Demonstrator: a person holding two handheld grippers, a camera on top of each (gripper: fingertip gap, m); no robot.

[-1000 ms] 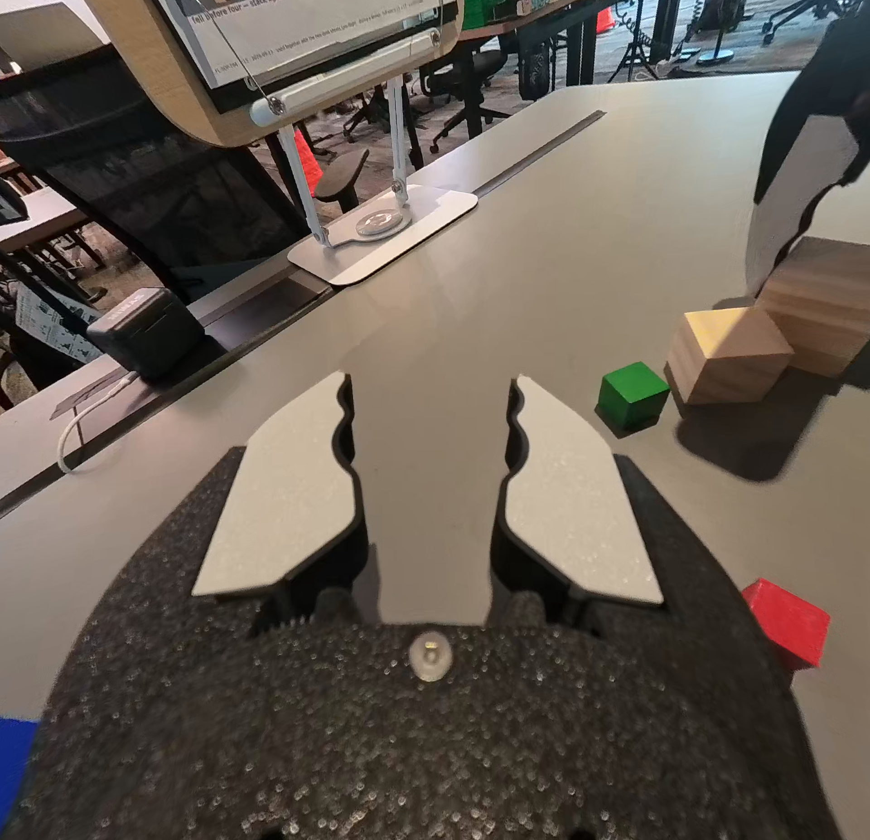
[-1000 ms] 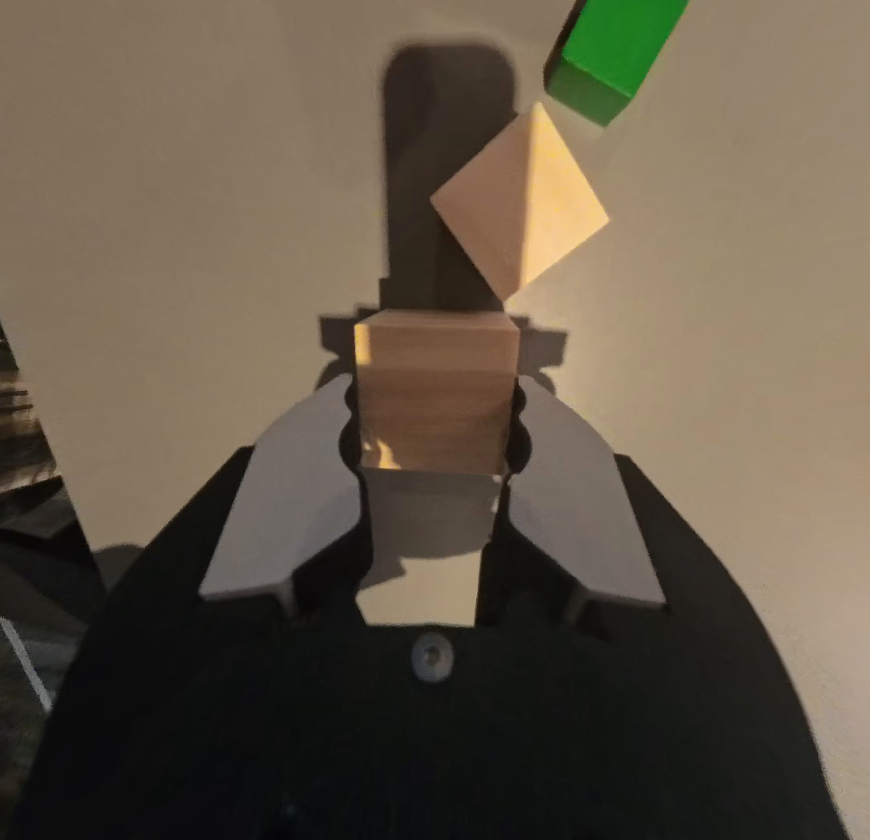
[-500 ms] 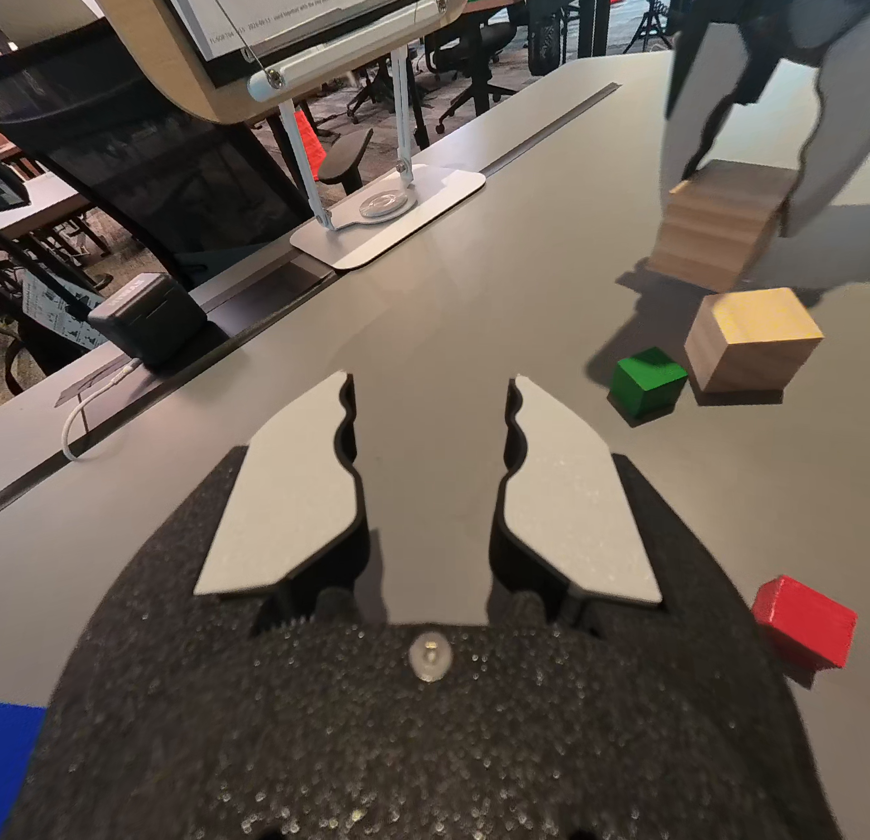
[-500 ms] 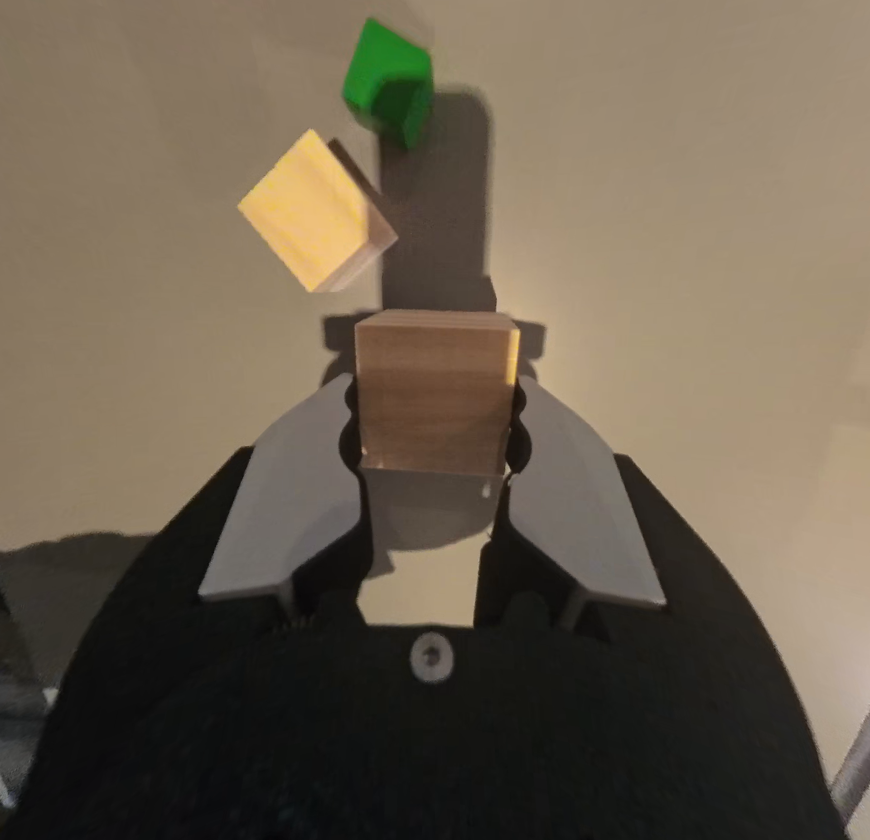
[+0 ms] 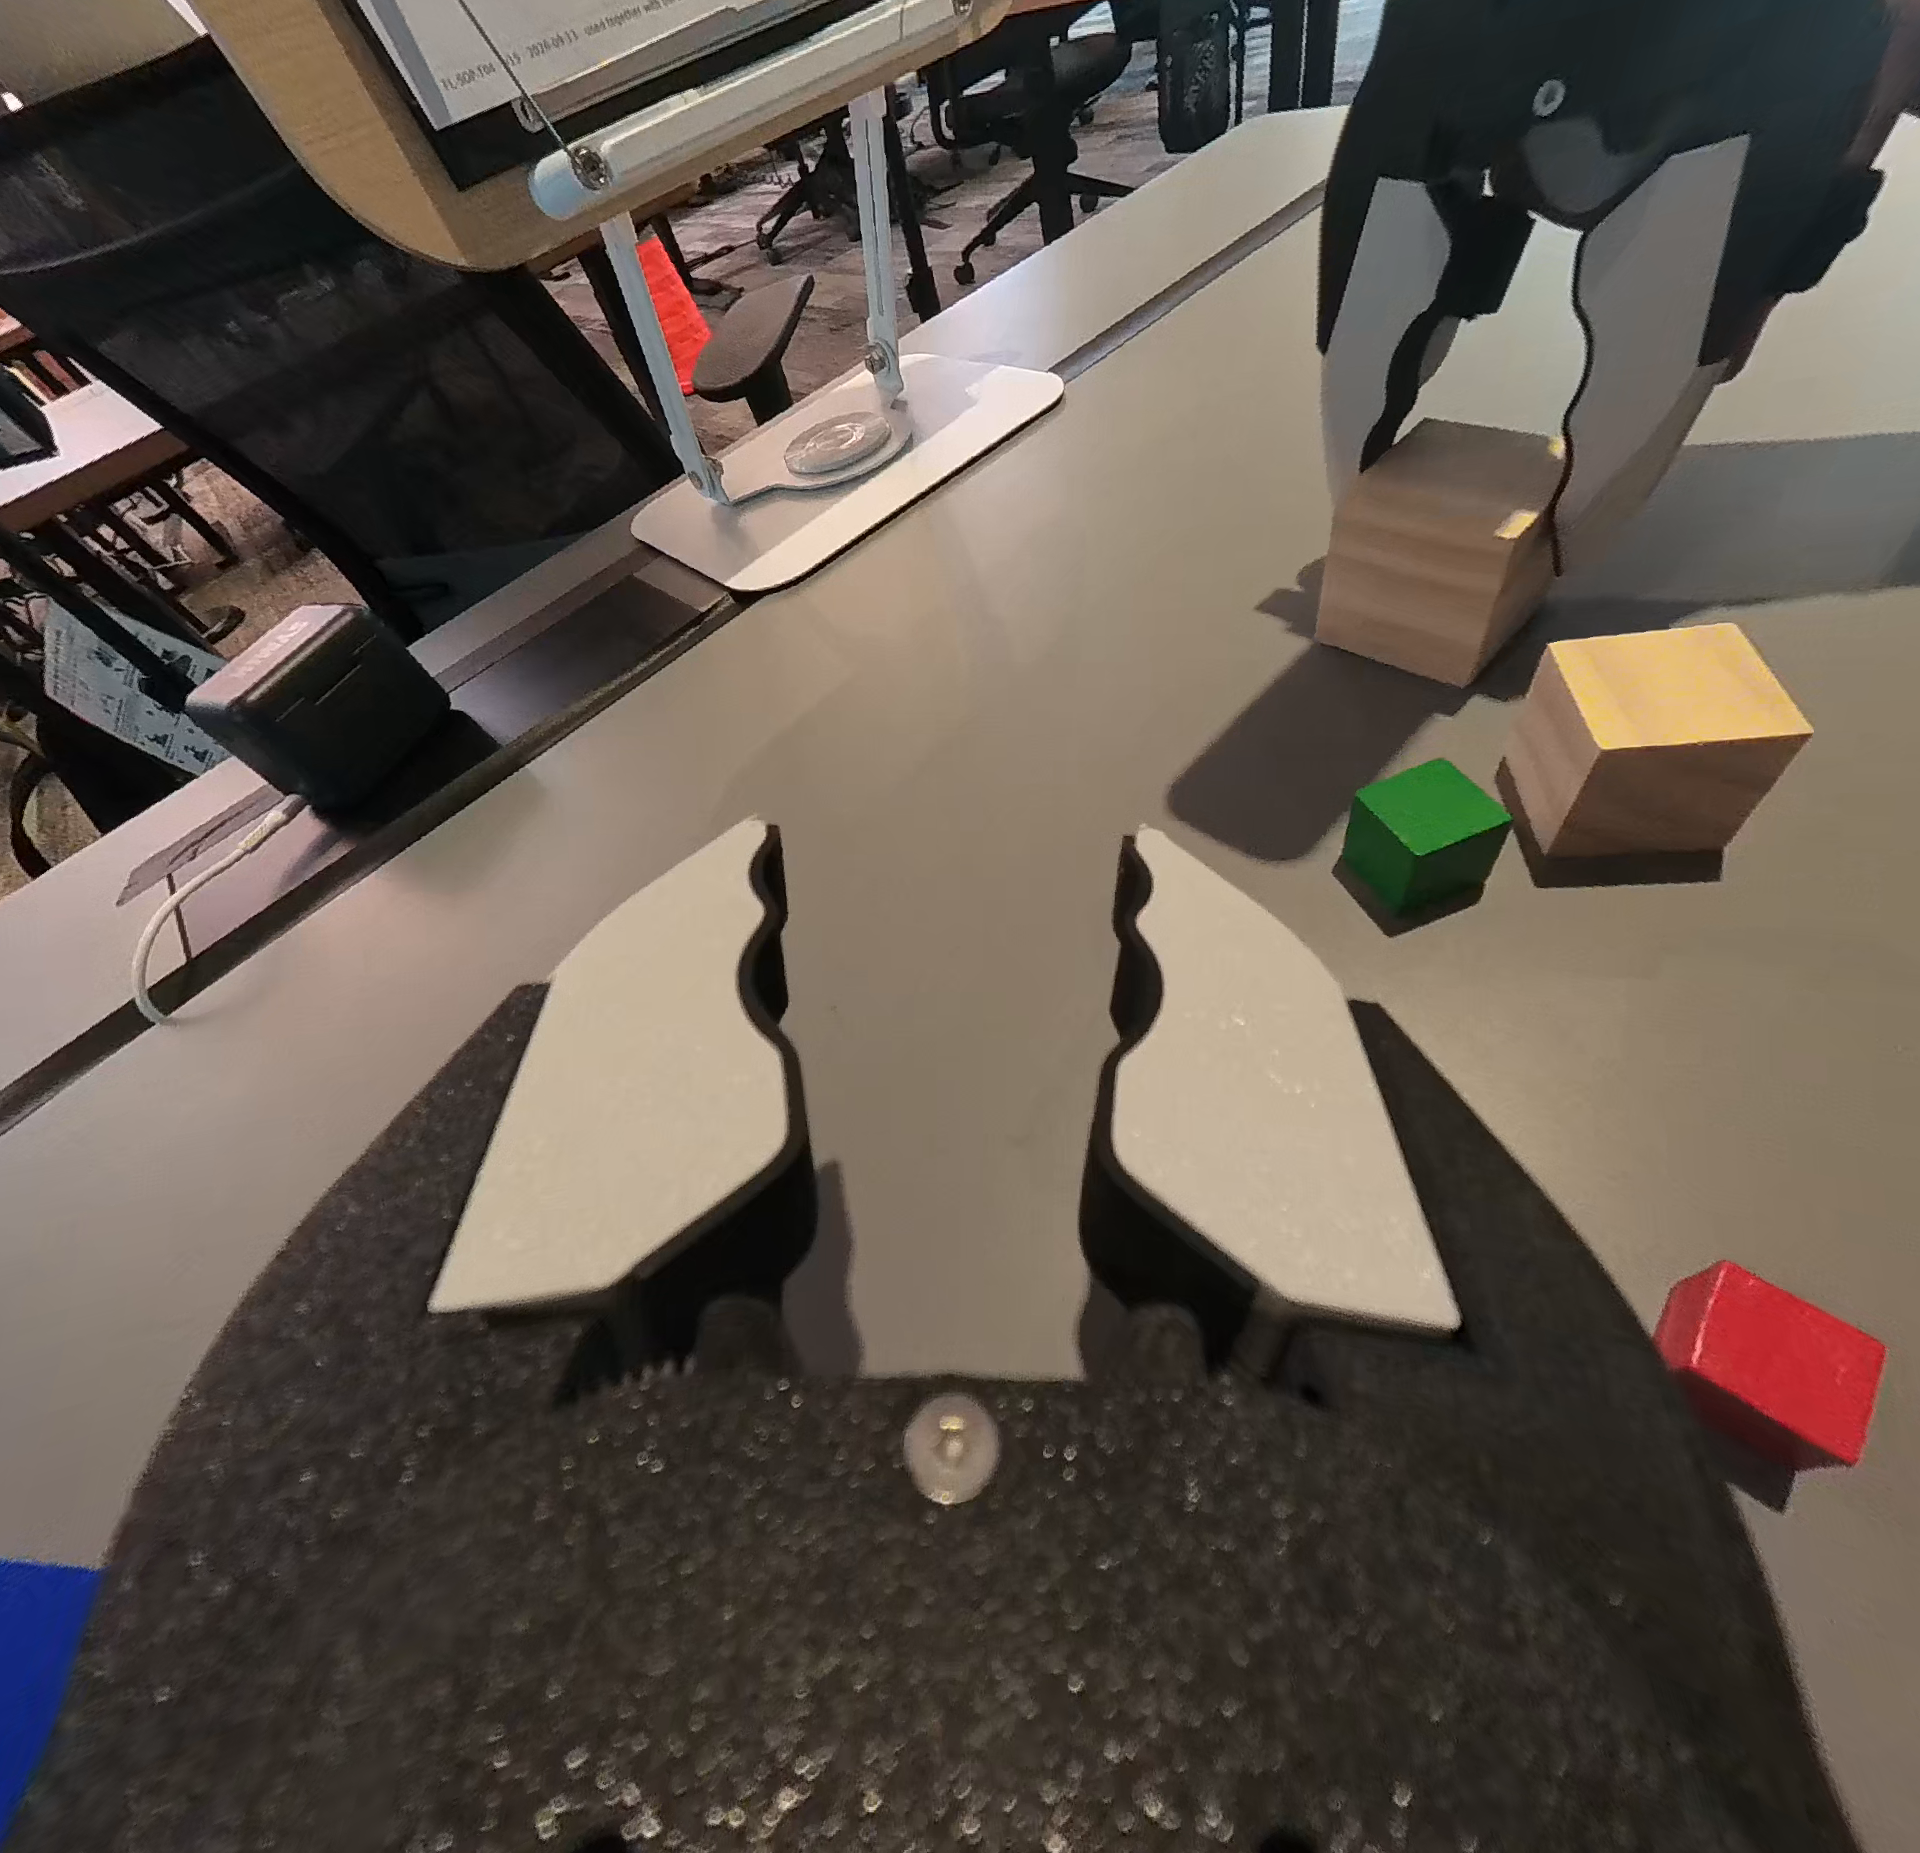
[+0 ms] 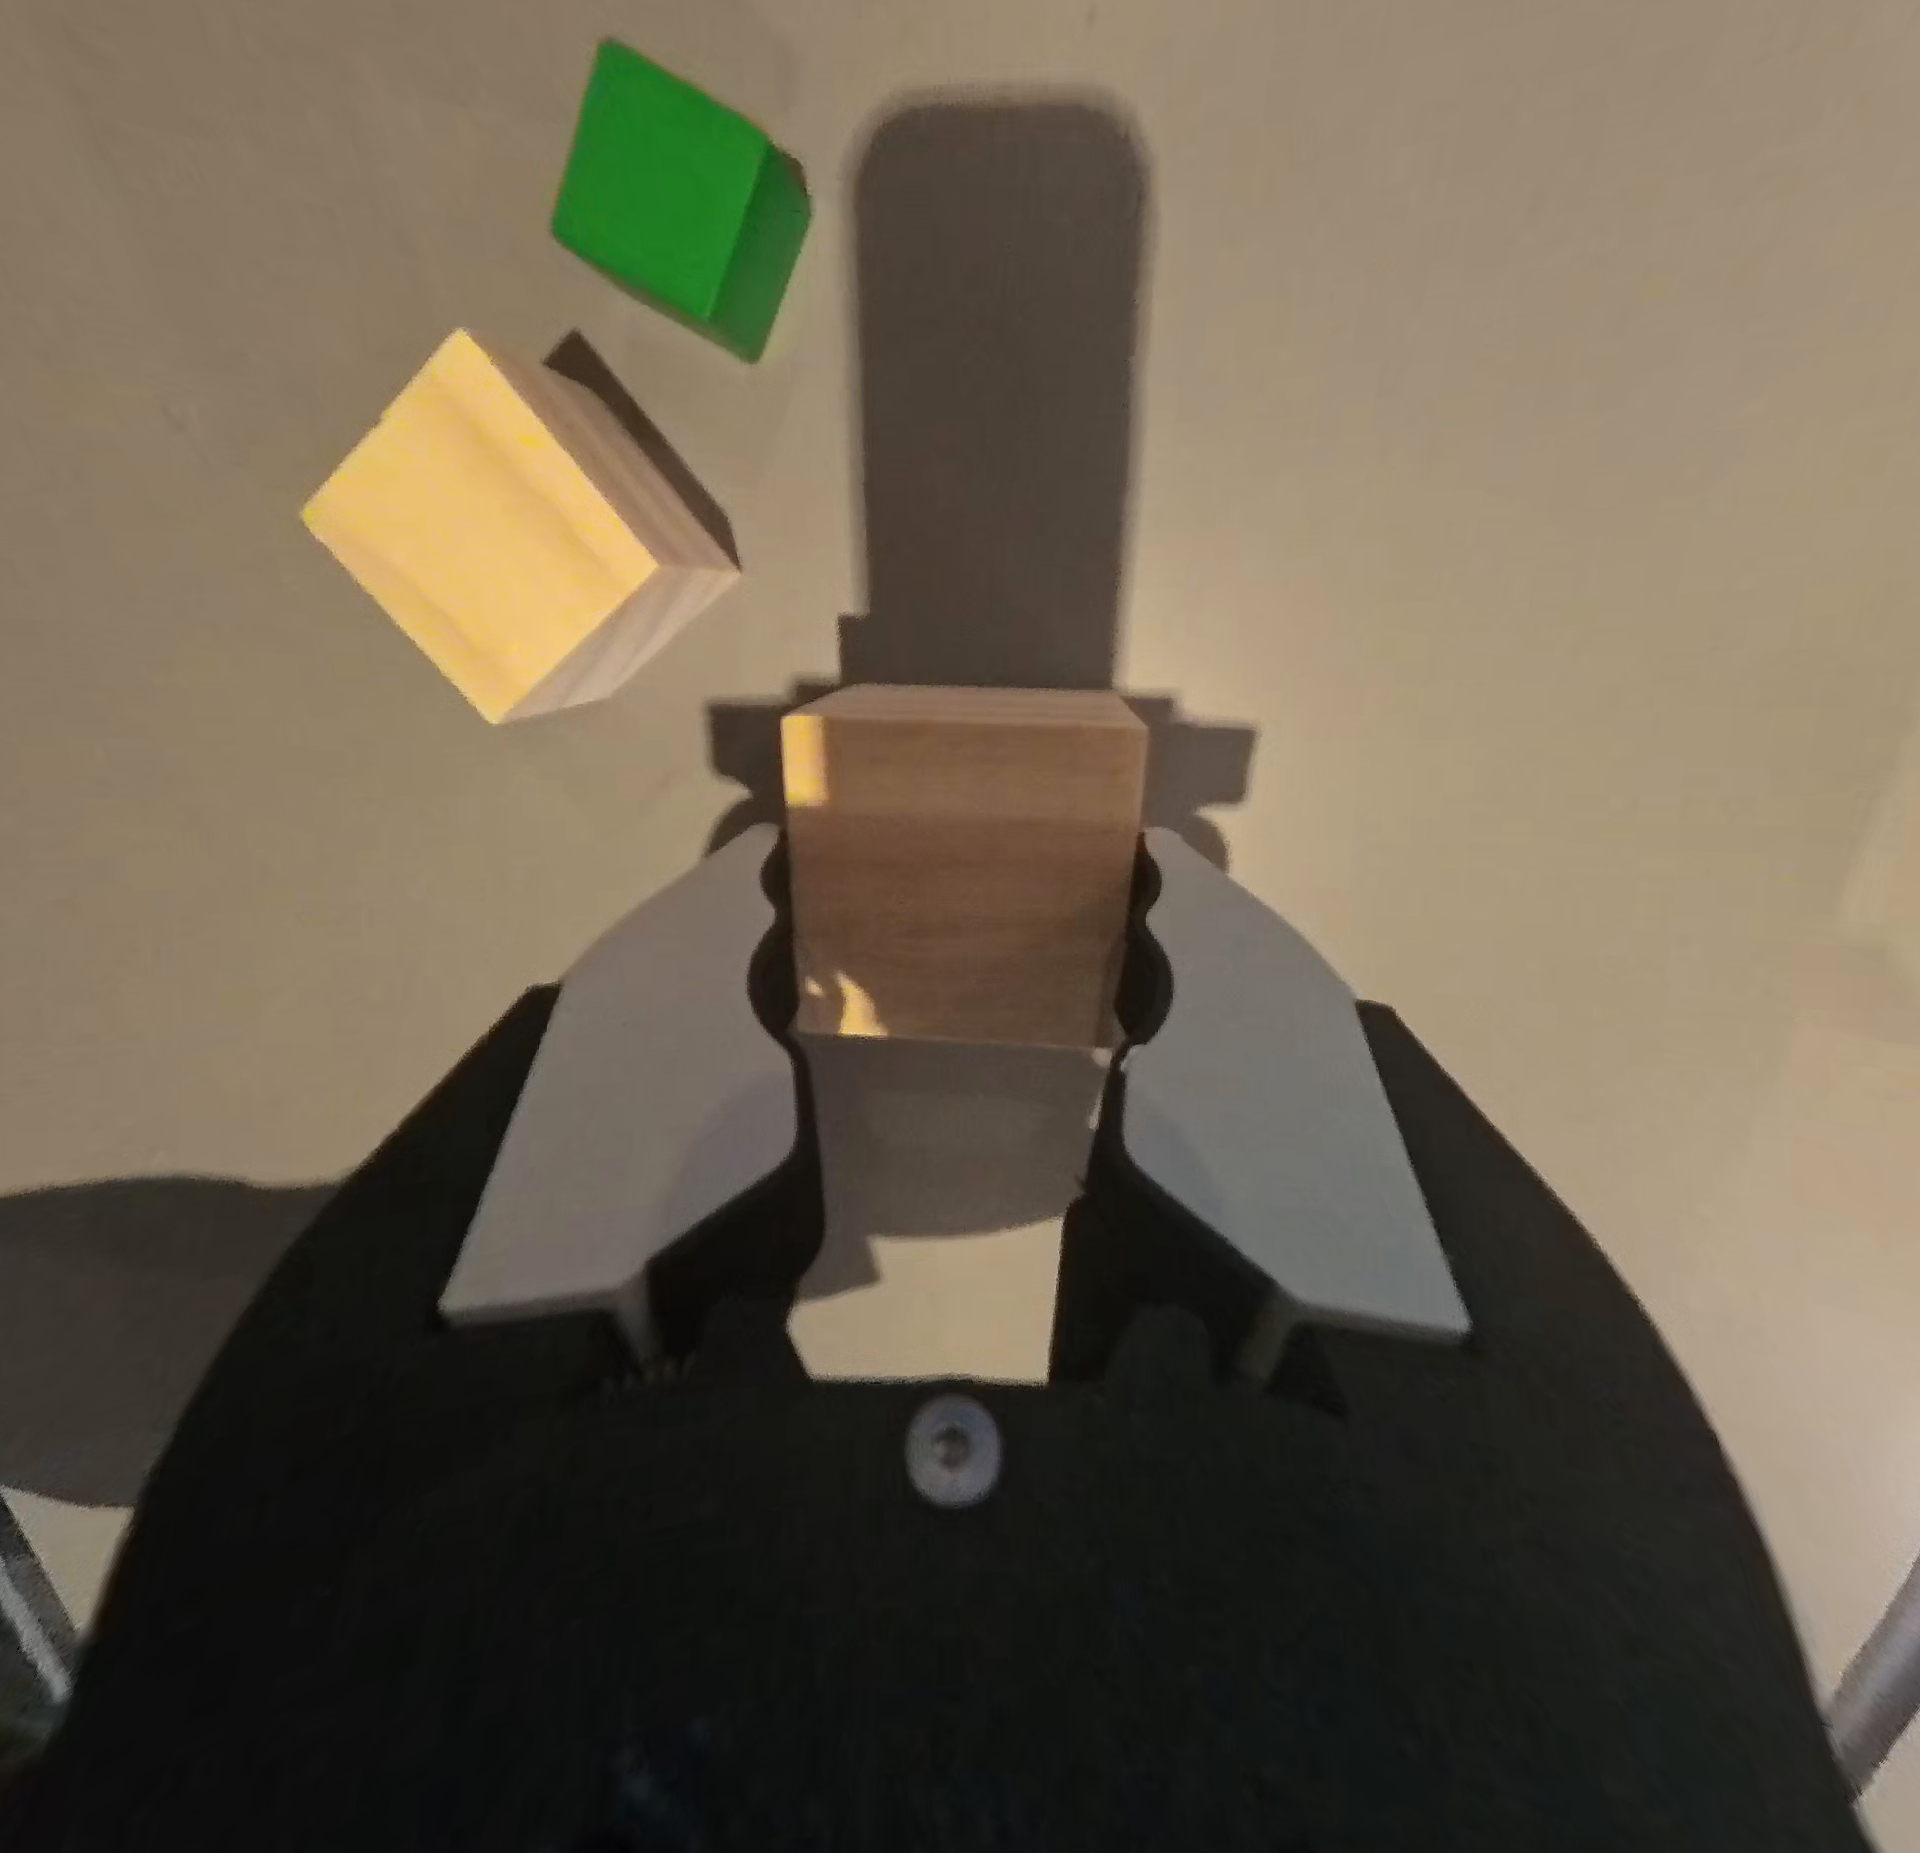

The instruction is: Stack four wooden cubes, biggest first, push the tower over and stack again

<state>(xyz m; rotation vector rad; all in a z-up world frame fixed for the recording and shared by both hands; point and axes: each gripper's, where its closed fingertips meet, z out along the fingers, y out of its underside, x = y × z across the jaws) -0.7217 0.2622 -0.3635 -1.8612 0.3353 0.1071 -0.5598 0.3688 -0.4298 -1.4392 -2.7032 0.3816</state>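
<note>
My right gripper (image 6: 961,858) is shut on the biggest plain wooden cube (image 6: 961,868), gripping its two sides. In the left wrist view that cube (image 5: 1434,556) sits at or just above the grey table, with the right gripper (image 5: 1475,432) coming down on it from above. A medium plain wooden cube (image 5: 1652,738) (image 6: 499,536) and a small green cube (image 5: 1423,832) (image 6: 675,203) lie close by on the table. A red cube (image 5: 1766,1362) lies nearer me on the right. My left gripper (image 5: 951,847) is open and empty, low over the table.
A stand with a flat metal base (image 5: 852,473) holds a board at the table's far left. A black box (image 5: 312,702) with a white cable (image 5: 197,899) sits by the table's groove. A blue patch (image 5: 42,1647) shows at lower left. Office chairs stand beyond. Some 20 centimeters of space lies between my two pairs of fingers.
My right gripper has carried the biggest cube from beside the medium cube to the far side of it and brought it down toward the table. My left gripper has barely moved.
</note>
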